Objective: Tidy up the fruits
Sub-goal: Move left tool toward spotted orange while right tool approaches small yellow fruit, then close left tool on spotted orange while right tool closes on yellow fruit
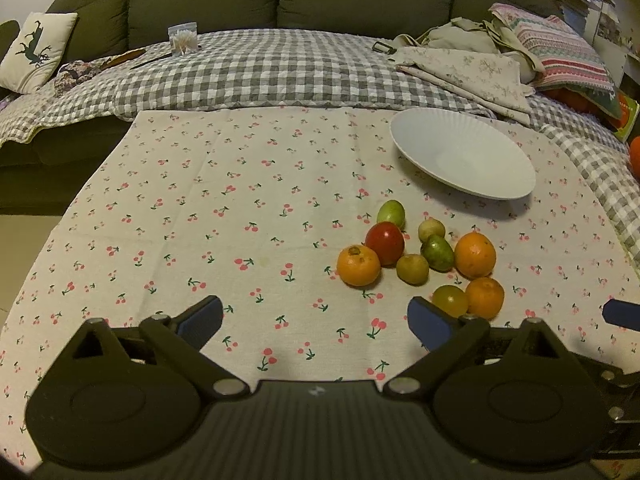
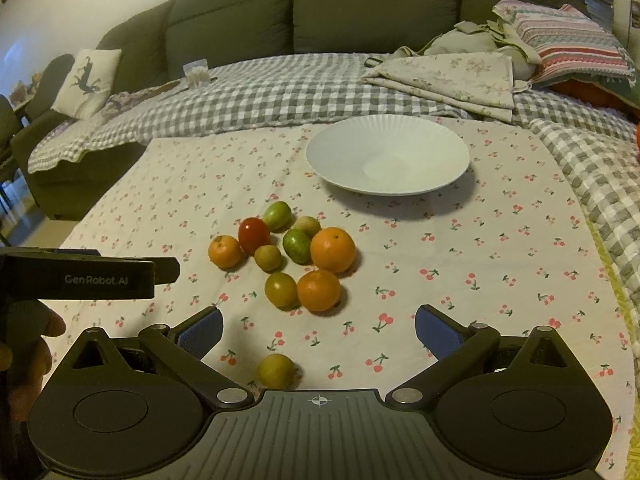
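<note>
Hovering over the fruits [image 2: 288,256] — left tongs [image 1: 316,320] and right tongs [image 2: 319,330] both spread apart, empty.

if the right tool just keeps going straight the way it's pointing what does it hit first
Probably the lone yellow-green fruit lying between the open right tool's fingers, apart from the pile. Past it only cherry-print cloth shows; depth is hard to judge.
</note>
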### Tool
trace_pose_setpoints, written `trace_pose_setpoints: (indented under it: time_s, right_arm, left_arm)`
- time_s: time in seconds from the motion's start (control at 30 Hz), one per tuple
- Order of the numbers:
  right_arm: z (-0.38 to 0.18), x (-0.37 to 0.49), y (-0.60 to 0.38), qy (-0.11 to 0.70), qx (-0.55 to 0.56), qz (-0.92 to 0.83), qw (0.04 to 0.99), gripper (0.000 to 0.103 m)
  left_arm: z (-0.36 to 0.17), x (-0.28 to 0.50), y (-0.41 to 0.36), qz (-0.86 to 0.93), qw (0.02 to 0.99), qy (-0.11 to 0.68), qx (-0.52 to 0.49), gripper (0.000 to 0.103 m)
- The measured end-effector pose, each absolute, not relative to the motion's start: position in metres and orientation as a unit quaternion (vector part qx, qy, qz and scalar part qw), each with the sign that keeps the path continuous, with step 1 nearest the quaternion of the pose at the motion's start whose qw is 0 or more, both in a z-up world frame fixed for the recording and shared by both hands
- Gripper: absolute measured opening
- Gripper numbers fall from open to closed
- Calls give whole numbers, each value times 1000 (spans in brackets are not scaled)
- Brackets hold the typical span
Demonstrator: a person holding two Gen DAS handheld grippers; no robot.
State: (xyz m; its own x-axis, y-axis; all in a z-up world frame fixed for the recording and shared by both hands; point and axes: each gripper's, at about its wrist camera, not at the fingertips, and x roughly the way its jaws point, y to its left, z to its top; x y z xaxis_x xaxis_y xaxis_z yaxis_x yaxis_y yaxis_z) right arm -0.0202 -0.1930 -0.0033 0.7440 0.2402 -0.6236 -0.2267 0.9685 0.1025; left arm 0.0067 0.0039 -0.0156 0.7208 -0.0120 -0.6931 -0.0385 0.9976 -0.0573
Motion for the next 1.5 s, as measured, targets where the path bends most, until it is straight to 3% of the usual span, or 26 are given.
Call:
trace_pose_setpoints:
  time_s: [0.47,0.83,1.5]
  right_arm:
    - [-18,-16,-183,354,-9,133,926,98]
    - [-43,-6,-172,390,-31,134,911,86]
    - [-59,4,-164,412,-52,141,899,63]
  left_arm:
    - [-22,14,6,0,927,372,-36,91]
    - [-37,36,7,-13,922,386,-33,91]
    - [-69,76,-4,-55,913,404,7,61]
